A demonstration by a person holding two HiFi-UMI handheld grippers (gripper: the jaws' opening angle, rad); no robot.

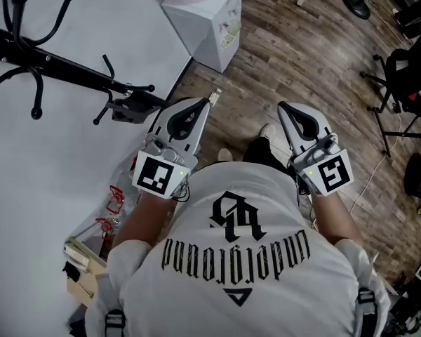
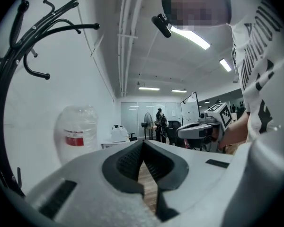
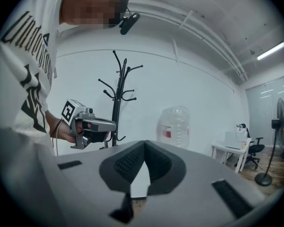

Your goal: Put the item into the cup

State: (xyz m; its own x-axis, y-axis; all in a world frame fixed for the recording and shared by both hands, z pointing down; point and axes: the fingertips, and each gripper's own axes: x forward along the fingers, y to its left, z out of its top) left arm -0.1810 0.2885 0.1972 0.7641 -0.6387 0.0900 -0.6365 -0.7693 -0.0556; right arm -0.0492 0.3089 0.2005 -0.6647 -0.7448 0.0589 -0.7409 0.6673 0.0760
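No cup and no loose item shows in any view. In the head view my left gripper [image 1: 212,98] and right gripper [image 1: 282,106] are held side by side in front of the person's white shirt, pointing forward over the wooden floor [image 1: 323,55]. Both are shut with nothing between the jaws. In the left gripper view its tips meet [image 2: 143,143], and the right gripper [image 2: 180,132] hovers off to the right. In the right gripper view its tips meet [image 3: 145,144], with the left gripper [image 3: 114,125] at the left.
A black coat rack [image 1: 56,65] stands by the white wall at the left, next to a large clear water bottle [image 3: 176,126]. Small red-capped bottles [image 1: 112,199] sit low at the left. Black stands [image 1: 400,76] crowd the right; a desk and chair [image 3: 241,143] stand farther off.
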